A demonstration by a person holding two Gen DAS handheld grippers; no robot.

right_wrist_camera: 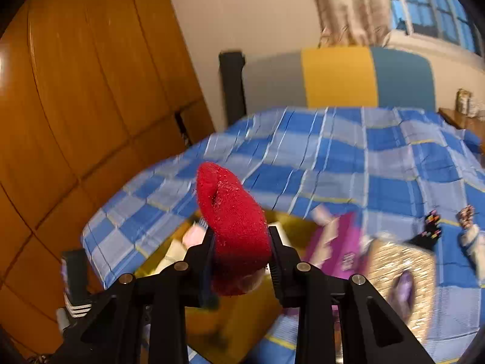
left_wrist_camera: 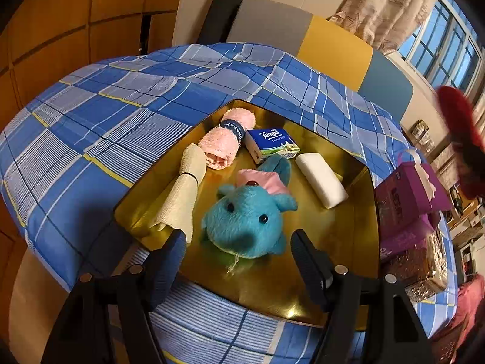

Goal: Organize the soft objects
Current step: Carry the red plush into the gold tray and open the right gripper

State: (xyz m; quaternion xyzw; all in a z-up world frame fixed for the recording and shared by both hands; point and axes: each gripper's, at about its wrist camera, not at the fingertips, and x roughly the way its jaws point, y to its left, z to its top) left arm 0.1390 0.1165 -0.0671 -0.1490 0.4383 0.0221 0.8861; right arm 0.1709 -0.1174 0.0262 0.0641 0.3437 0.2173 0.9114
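Observation:
A gold tray [left_wrist_camera: 348,242] lies on the bed. It holds a blue plush toy [left_wrist_camera: 245,221] with a pink cap, a rolled pink towel [left_wrist_camera: 227,139], a Tempo tissue pack [left_wrist_camera: 271,144], a white folded cloth [left_wrist_camera: 321,180] and a cream cloth [left_wrist_camera: 185,194]. My left gripper [left_wrist_camera: 238,236] hangs open just above the plush, a finger on either side and not touching it. My right gripper [right_wrist_camera: 241,232] is shut on a fuzzy red sock [right_wrist_camera: 230,206] that sticks up from its jaws. The sock [left_wrist_camera: 457,121] also shows in the air at the right edge of the left wrist view.
A blue plaid cover [left_wrist_camera: 121,115] spreads over the bed. A purple box [left_wrist_camera: 406,194] and a gold glitter box [left_wrist_camera: 421,270] stand right of the tray. Small dark items [right_wrist_camera: 430,230] lie further right. A wooden wardrobe [right_wrist_camera: 75,91] lines the left side.

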